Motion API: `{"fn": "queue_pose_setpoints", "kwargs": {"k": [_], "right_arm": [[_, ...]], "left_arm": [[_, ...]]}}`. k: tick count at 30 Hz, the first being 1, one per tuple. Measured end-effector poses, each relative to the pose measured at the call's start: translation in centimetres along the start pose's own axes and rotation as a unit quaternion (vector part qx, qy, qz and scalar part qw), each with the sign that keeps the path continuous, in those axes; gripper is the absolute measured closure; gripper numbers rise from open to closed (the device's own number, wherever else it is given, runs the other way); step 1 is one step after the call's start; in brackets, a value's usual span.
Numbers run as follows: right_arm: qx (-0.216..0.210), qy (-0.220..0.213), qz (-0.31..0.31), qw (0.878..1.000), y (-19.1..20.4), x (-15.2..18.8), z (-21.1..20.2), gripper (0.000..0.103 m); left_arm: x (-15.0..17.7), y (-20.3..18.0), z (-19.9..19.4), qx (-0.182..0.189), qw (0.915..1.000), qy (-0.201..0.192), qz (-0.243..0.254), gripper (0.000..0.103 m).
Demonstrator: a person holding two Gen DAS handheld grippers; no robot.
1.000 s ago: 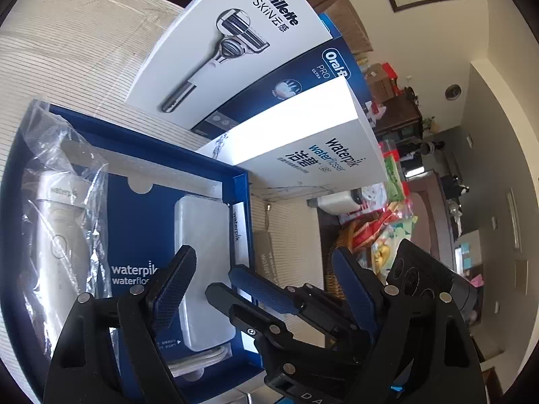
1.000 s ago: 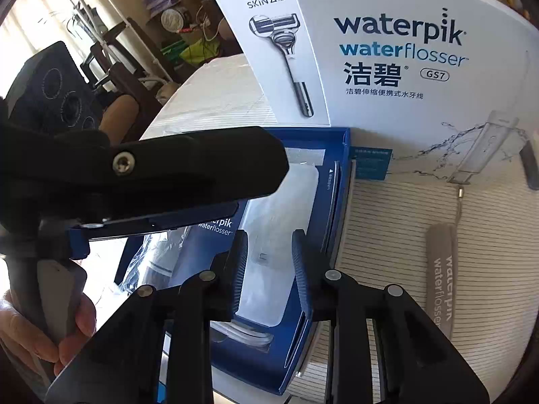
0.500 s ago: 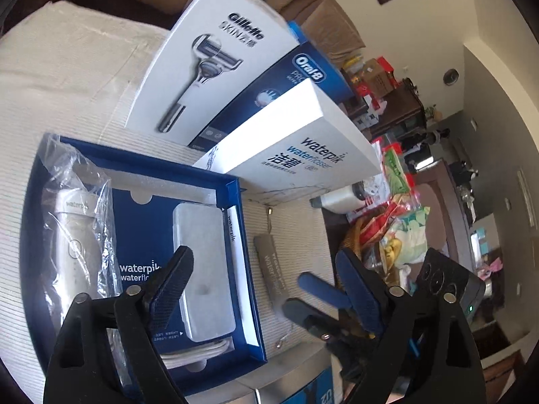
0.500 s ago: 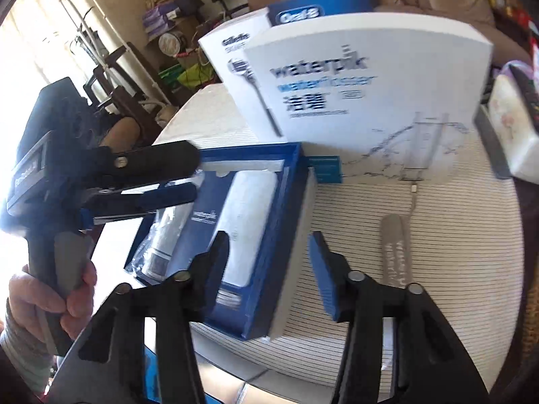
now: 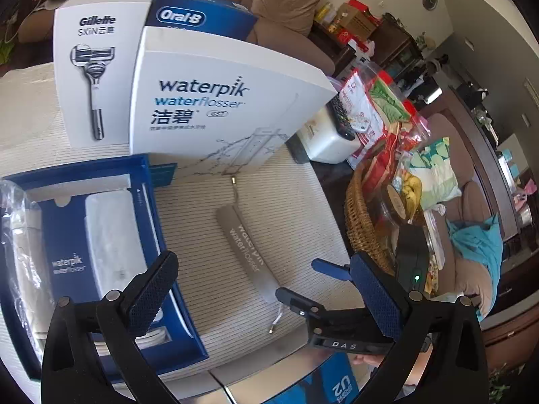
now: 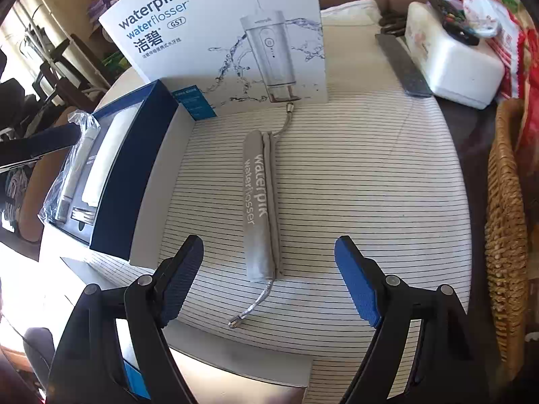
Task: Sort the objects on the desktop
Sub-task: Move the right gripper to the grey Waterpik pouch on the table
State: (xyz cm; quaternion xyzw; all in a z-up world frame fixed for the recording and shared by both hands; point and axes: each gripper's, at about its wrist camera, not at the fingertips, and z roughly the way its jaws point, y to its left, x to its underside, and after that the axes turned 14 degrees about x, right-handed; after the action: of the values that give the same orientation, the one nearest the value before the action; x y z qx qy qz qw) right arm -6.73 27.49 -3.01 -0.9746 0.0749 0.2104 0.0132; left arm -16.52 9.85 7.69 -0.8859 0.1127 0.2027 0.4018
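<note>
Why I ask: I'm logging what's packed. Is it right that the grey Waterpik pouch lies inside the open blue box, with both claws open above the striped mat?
Not quite. In the right wrist view the grey Waterpik pouch lies on the striped mat, beside the open blue box, not inside it. Both claws are open.

Beside the open blue tray (image 5: 175, 289) — one grey pouch (image 6: 261, 202). Behind the tray — three upright boxes: Waterpik (image 5: 209, 107), Gillette (image 5: 94, 77), Oral-B (image 5: 202, 13).

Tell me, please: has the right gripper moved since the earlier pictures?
Yes. The right gripper has shifted off the open blue box toward the grey Waterpik pouch, which now lies ahead of its fingers. Its jaws have just been opening, with nothing between them.
</note>
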Motion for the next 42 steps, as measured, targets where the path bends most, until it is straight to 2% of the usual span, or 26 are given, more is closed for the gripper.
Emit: {"fn": "queue_pose_setpoints", "kwargs": {"k": [7, 16, 20, 21, 24, 25, 30, 35, 36, 38, 42], "right_arm": [[-0.001, -0.003, -0.013, 1.000, -0.3, 0.8, 0.5, 0.024], [-0.008, 0.000, -0.030, 1.000, -0.3, 1.1, 1.6, 0.024], [-0.026, 0.004, -0.035, 0.999, -0.5, 1.3, 2.0, 0.025], [-0.032, 0.005, -0.038, 0.999, -0.5, 1.4, 2.1, 0.028], [-0.052, 0.014, -0.049, 0.997, -0.3, 1.7, 2.5, 0.050], [-0.059, 0.017, -0.053, 0.997, -0.3, 1.7, 2.6, 0.052], [-0.073, 0.027, -0.063, 0.995, -0.4, 1.5, 3.6, 0.052], [-0.087, 0.024, -0.068, 0.994, -0.5, 1.0, 4.4, 0.056], [-0.084, 0.024, -0.074, 0.993, -0.3, 0.9, 4.4, 0.058], [-0.086, 0.027, -0.087, 0.992, 0.1, 0.9, 4.5, 0.079], [-0.059, 0.003, -0.125, 0.990, 1.3, 1.4, 3.7, 0.080]], "left_arm": [[-0.6, -0.3, 3.7, -0.025, 0.9995, 0.017, -0.013, 0.000], [-1.2, -0.2, 8.4, -0.036, 0.9978, 0.042, -0.035, 0.000], [-1.4, 0.5, 10.5, -0.041, 0.9957, 0.059, -0.059, 0.000], [-1.4, 0.9, 11.0, -0.043, 0.9947, 0.062, -0.070, 0.000], [-1.4, 2.2, 12.4, -0.042, 0.9906, 0.077, -0.105, 0.000], [-1.4, 2.4, 13.0, -0.041, 0.9898, 0.082, -0.109, 0.000], [-1.5, 2.6, 14.6, -0.044, 0.9878, 0.104, -0.106, 0.000], [-1.5, 3.7, 15.0, -0.045, 0.9850, 0.100, -0.133, 0.000], [-1.5, 3.9, 15.1, -0.046, 0.9843, 0.102, -0.137, 0.000], [-1.4, 4.1, 15.3, -0.048, 0.9828, 0.108, -0.142, 0.000], [-1.1, 4.6, 15.9, -0.056, 0.9781, 0.125, -0.156, 0.000]]}}
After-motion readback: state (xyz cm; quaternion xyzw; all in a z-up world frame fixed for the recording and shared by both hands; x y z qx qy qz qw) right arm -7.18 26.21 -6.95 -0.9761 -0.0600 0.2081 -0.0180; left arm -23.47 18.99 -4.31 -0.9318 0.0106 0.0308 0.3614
